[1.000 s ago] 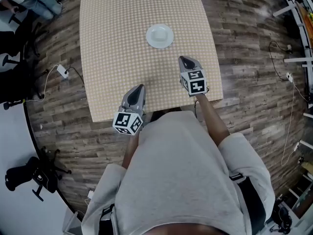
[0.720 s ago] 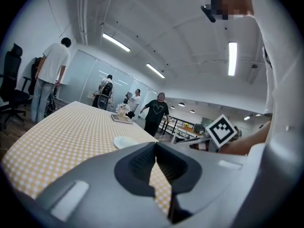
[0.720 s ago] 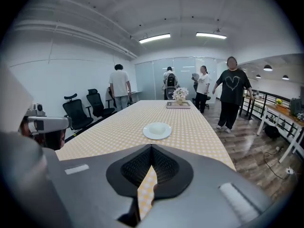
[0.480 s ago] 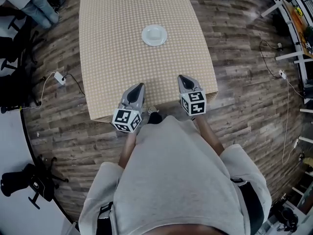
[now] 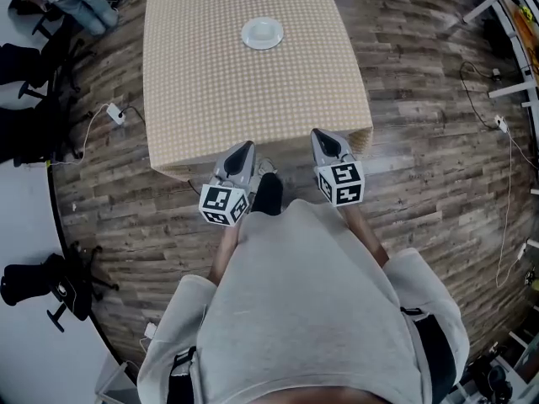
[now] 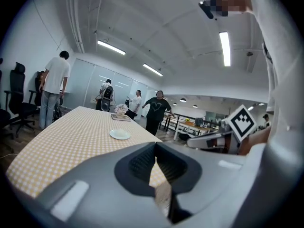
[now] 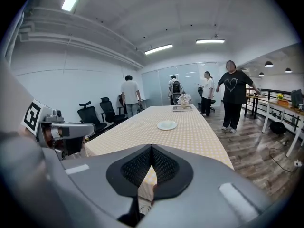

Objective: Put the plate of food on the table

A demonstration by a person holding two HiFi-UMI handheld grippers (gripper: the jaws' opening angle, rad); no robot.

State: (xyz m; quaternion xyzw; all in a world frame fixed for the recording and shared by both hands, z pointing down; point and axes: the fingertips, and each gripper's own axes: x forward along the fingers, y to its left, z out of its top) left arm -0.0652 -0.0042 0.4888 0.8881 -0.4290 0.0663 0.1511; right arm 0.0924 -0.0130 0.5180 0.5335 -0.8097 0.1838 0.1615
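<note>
Well up the long table (image 5: 236,99) covered in yellow checked cloth rests the round white plate (image 5: 262,33), while I hold the grey left gripper (image 5: 242,148) and right gripper (image 5: 322,135), both clenched on nothing, by its near end.

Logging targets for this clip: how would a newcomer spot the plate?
Find the long table under a yellow checked cloth. Near its middle lies a small plate, round and white, unlike the rectangular flower tray at the far end.
</note>
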